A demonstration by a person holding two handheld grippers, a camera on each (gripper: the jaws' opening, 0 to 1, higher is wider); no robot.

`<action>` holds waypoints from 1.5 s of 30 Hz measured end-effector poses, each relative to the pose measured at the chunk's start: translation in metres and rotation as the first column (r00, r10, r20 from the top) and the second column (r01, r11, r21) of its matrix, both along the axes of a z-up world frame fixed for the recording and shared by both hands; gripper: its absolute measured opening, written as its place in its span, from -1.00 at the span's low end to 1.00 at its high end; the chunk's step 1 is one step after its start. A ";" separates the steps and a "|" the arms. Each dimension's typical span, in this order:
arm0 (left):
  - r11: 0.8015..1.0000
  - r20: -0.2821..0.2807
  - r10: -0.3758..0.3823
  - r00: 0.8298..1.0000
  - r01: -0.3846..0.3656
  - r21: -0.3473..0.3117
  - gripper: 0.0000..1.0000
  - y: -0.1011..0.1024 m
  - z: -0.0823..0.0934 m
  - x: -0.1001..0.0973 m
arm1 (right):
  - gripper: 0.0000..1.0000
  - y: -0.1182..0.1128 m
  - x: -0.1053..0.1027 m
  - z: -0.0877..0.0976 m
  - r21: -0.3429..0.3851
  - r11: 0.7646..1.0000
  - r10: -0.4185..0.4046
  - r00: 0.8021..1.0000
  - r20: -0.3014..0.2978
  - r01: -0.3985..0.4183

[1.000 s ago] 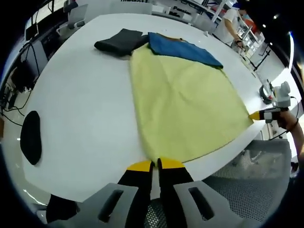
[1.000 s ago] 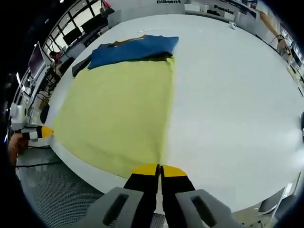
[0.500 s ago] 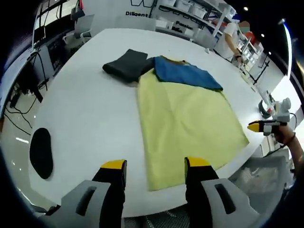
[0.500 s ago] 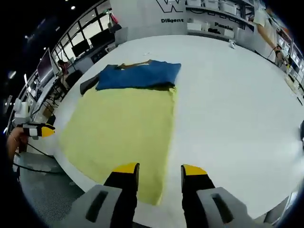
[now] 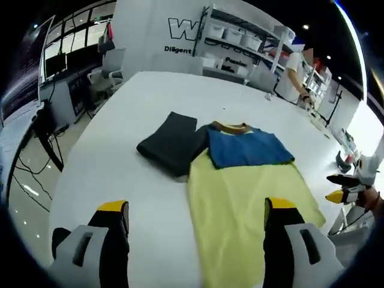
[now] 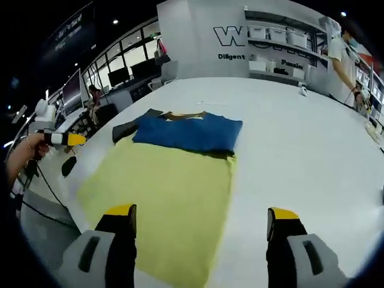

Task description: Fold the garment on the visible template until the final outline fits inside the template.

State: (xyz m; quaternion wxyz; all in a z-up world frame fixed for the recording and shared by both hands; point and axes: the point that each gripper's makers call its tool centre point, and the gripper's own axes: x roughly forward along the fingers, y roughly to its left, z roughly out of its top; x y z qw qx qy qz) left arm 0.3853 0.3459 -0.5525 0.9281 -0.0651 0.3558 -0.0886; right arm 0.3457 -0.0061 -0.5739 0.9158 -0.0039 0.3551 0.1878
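**Both grippers wide open above the table, nothing held**

Left gripper [image 5: 195, 210] has its jaws spread wide and empty, raised over the near end of the yellow cloth [image 5: 252, 210]; right gripper [image 6: 201, 216] likewise wide open and empty, above the same cloth's near edge [image 6: 162, 210].

The cloth lies flat on the white table [image 5: 120, 150]; at its far end a folded blue shirt [image 5: 246, 147] with a brown collar rests partly on the cloth and partly past its far edge; in the right gripper view the shirt [image 6: 189, 132] spans nearly the cloth's full width.

A folded dark garment [image 5: 171, 144] lies just beside the shirt, touching its side, off the cloth; in the right gripper view only its end [image 6: 129, 128] pokes out beyond the shirt.

The other gripper shows at each view's edge, held in a hand [image 6: 21, 156]; shelves [image 5: 246, 42] with boxes stand behind the table; a person [image 6: 345, 54] stands near them.
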 end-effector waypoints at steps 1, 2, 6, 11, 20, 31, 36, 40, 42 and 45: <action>1.000 0.001 -0.001 1.000 0.001 0.002 0.82 0.000 0.000 0.003 | 0.89 0.001 0.001 0.001 0.002 1.000 0.005 1.000 -0.002 -0.005; 1.000 0.001 0.002 1.000 -0.002 0.007 0.82 0.002 -0.001 0.007 | 0.93 0.002 0.003 0.002 0.003 1.000 0.010 1.000 -0.002 -0.010; 1.000 0.004 -0.001 1.000 0.001 0.020 0.81 0.006 -0.002 0.020 | 0.98 0.010 0.006 0.008 0.023 0.999 0.046 0.999 0.011 -0.046; 0.999 0.013 0.012 1.000 -0.012 0.048 0.77 0.012 0.000 0.046 | 0.98 0.019 0.006 0.012 0.050 0.995 0.081 0.997 0.009 -0.081; 0.997 0.065 0.019 0.998 -0.024 0.078 0.69 0.011 0.011 0.099 | 0.88 0.009 0.011 0.006 -0.025 0.995 0.099 0.995 0.030 -0.098; 0.994 0.064 0.012 0.998 -0.019 0.109 0.59 0.017 0.009 0.153 | 0.81 0.001 0.014 0.001 -0.052 0.995 0.083 0.996 0.035 -0.081; 0.995 0.055 0.013 0.998 -0.018 0.098 0.53 0.009 0.003 0.174 | 0.80 -0.001 0.016 0.000 -0.054 0.996 0.078 0.996 0.033 -0.077; 0.997 0.039 0.037 0.999 -0.040 0.073 0.44 0.001 -0.008 0.189 | 0.80 -0.003 0.019 -0.001 -0.052 0.996 0.070 0.997 0.034 -0.069; 0.997 0.025 0.037 0.999 -0.039 0.061 0.40 -0.003 -0.014 0.194 | 0.80 -0.005 0.021 -0.002 -0.057 0.996 0.068 0.997 0.032 -0.066; 0.997 0.006 0.026 1.000 -0.027 0.074 0.33 -0.007 -0.024 0.203 | 0.80 -0.006 0.022 -0.003 -0.065 0.996 0.068 0.997 0.031 -0.066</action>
